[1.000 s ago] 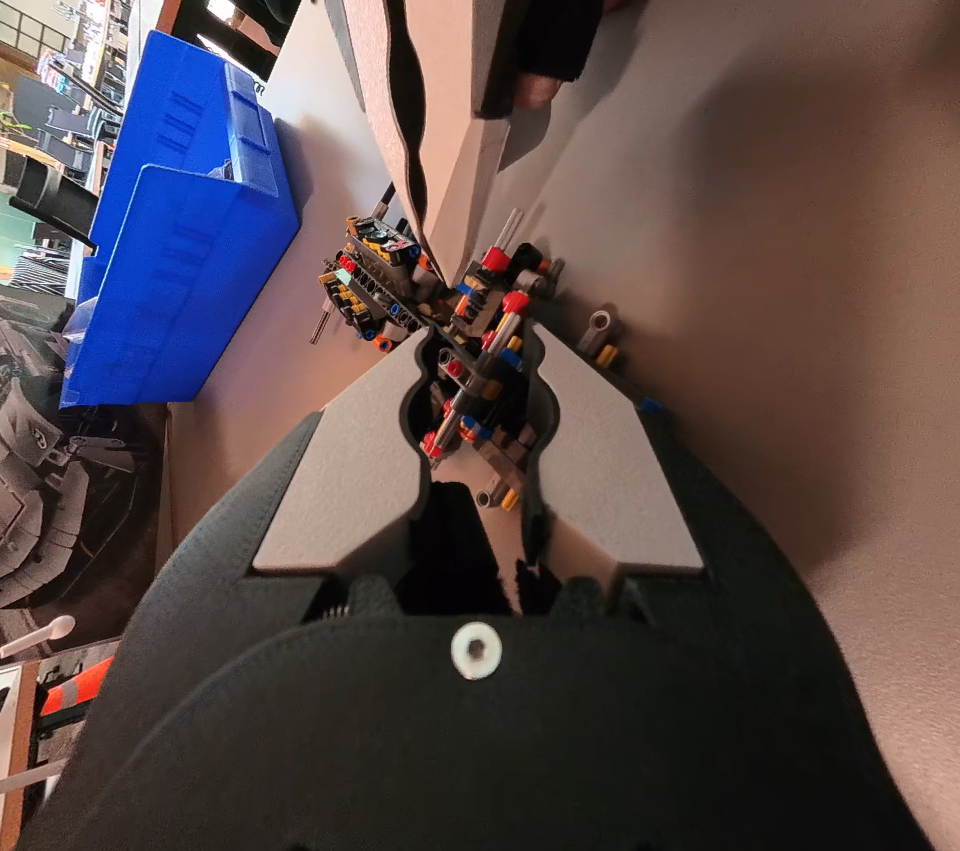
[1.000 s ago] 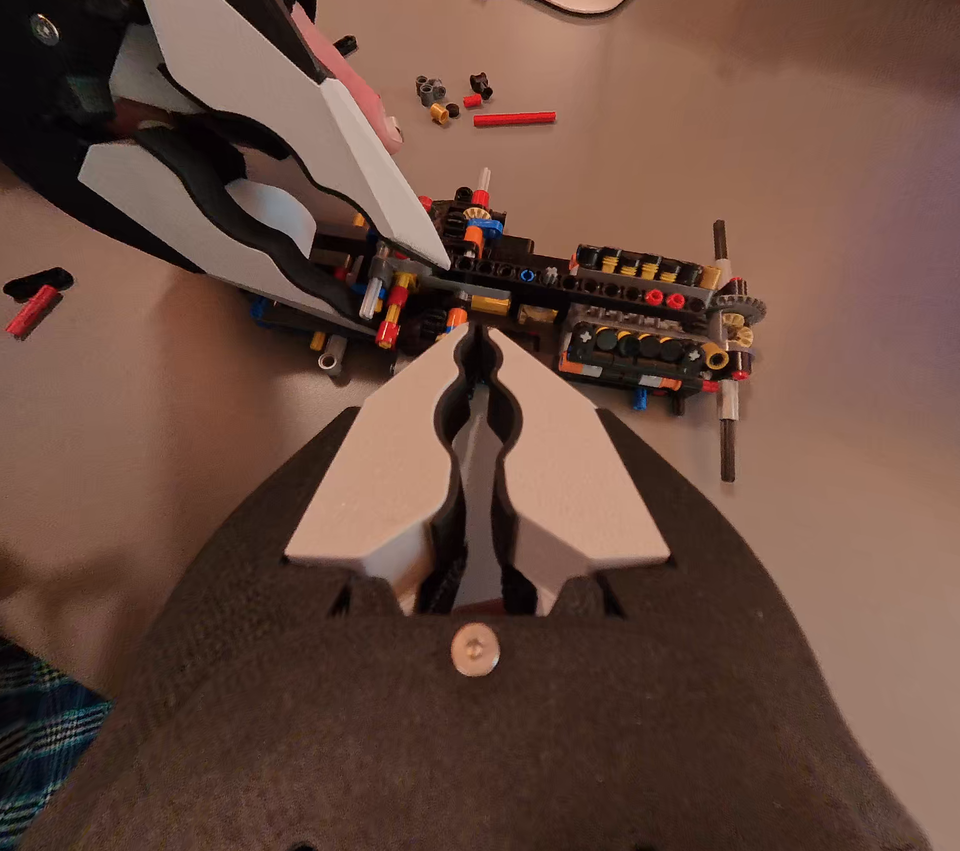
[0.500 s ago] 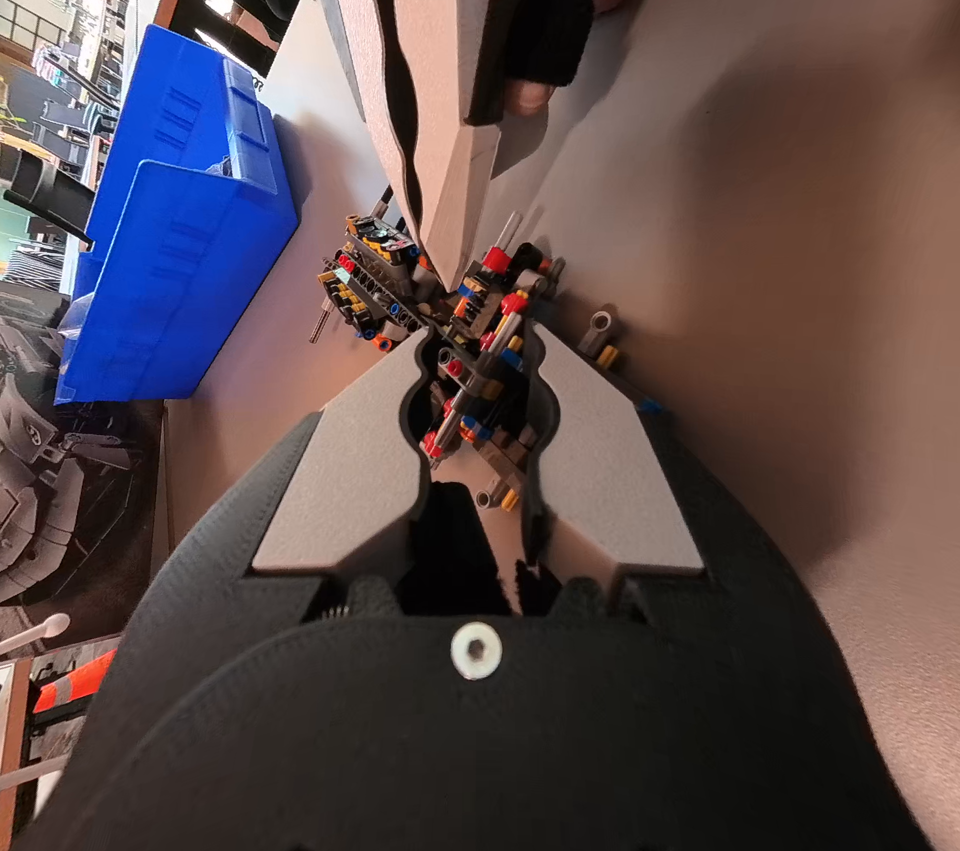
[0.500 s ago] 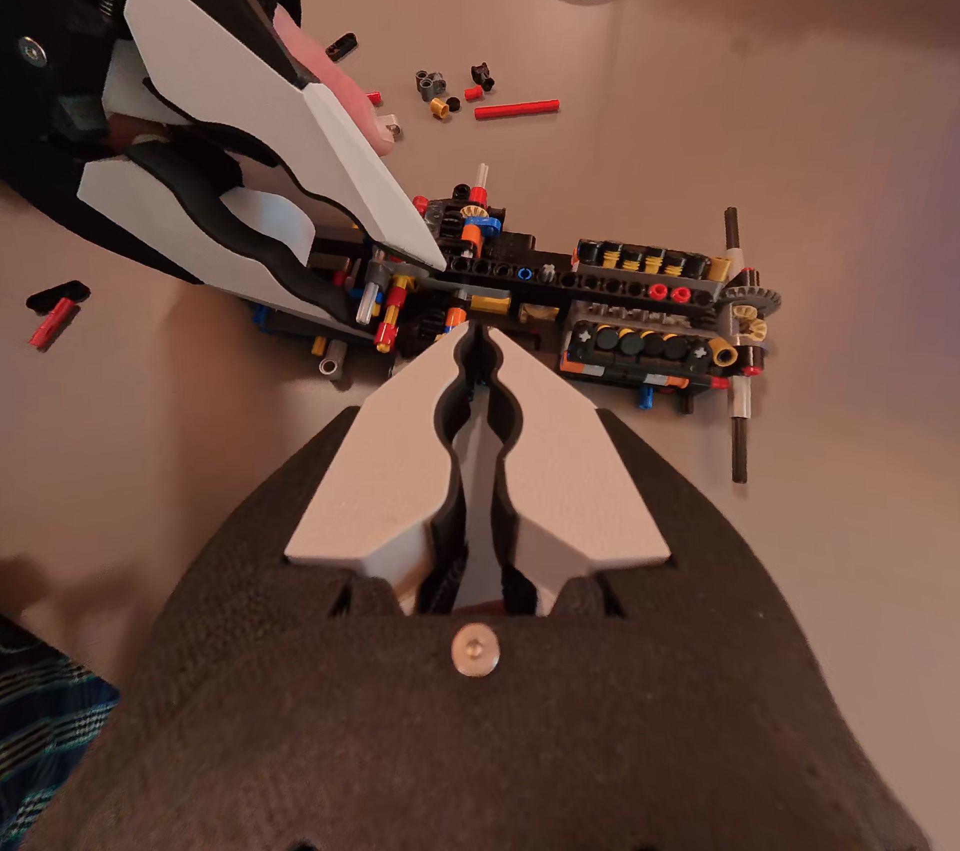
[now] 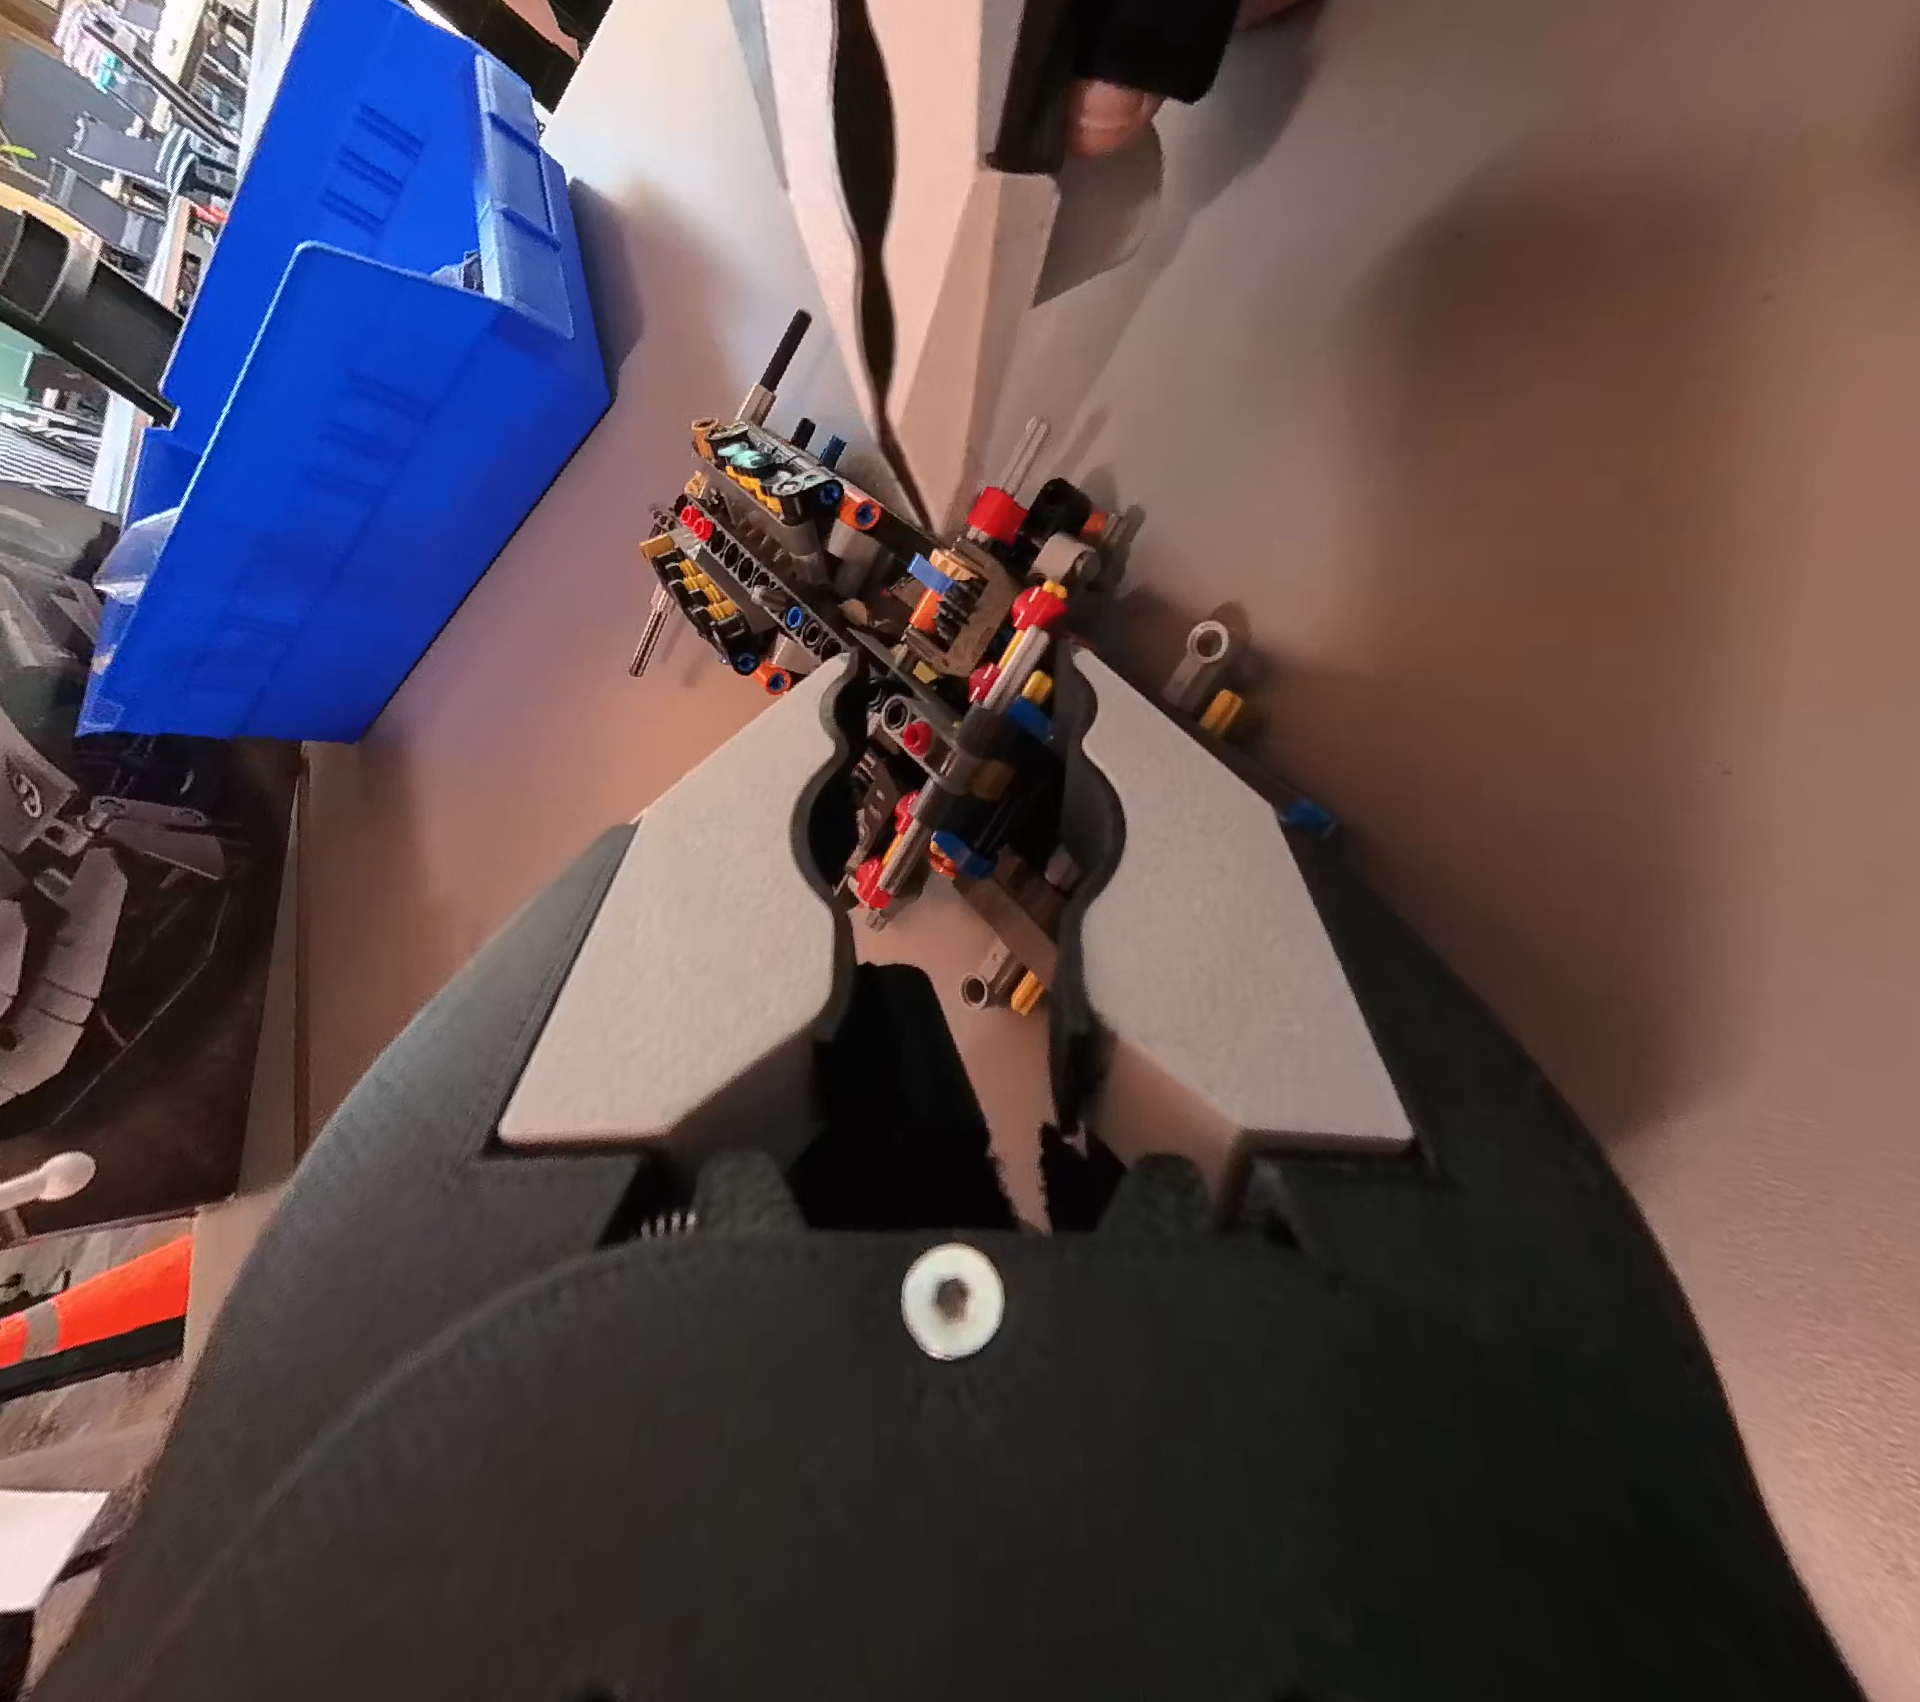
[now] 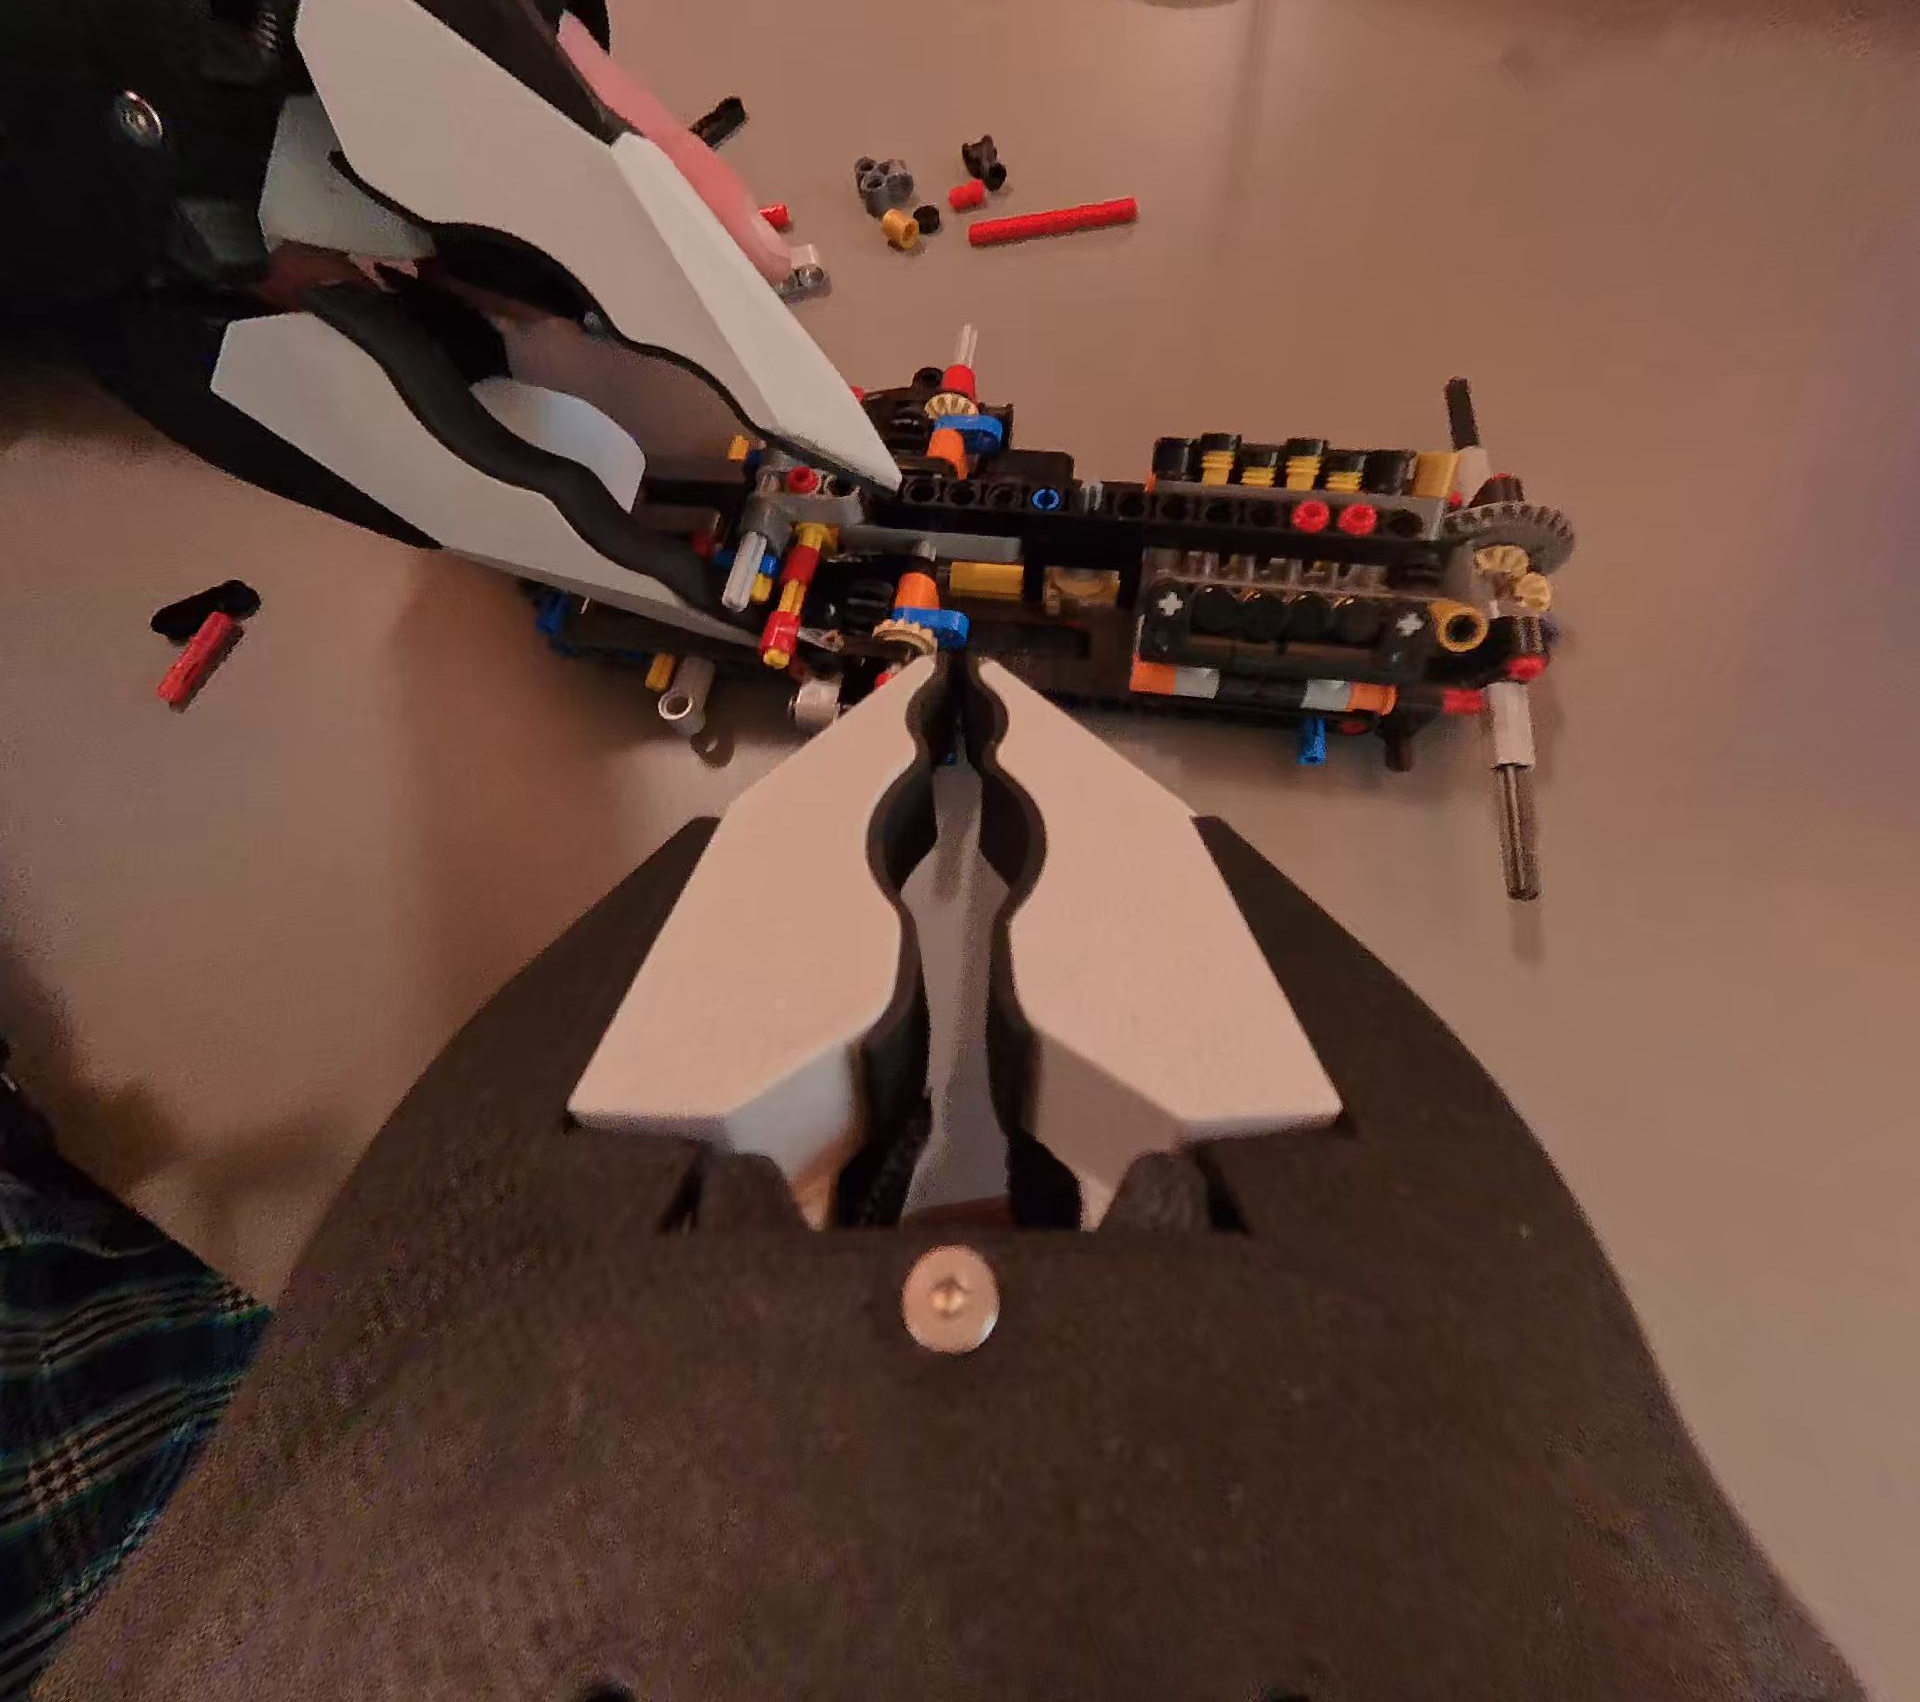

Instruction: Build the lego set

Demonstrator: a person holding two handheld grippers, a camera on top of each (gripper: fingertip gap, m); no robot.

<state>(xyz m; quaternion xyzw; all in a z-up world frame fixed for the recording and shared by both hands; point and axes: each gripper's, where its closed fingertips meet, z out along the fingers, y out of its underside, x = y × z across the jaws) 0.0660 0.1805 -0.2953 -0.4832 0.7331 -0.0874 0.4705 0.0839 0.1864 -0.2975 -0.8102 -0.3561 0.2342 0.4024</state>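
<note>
Left wrist view
Left gripper (image 5: 961, 665): rolled onto its side, so the table (image 5: 1558, 509) stands like a wall on the right; fingers reach forward along it.
Left gripper state: fingers set part-way apart, clamped on the near end of the lego model (image 5: 883, 592).
Model position: its near end sits between the left fingers; the rest runs ahead and to the left past the fingertips.
Model axis: long axis slants from the finger gap toward the blue bin (image 5: 343, 426).
Right gripper (image 5: 920, 499): enters from the top edge, tips down at the model just ahead of the left fingertips; a person's finger (image 5: 1117, 114) shows behind it.

Right wrist view
Right gripper (image 6: 951, 665): held level, pointing straight at the model's (image 6: 1195, 572) near long side.
Right gripper state: fingers drawn narrow, a thin gap at the tips; whether the tips pinch a small piece at the model's edge cannot be told.
Model axis: lies flat on the table (image 6: 1558, 198), long axis crosswise, left to right; a black rod (image 6: 1512, 811) sticks out near its right end.
Left gripper (image 6: 831, 551): comes from the upper left, slanting down, its fingers around the model's left end.
Loose parts: a red rod (image 6: 1049, 220) and small pieces lie beyond the model.
</note>
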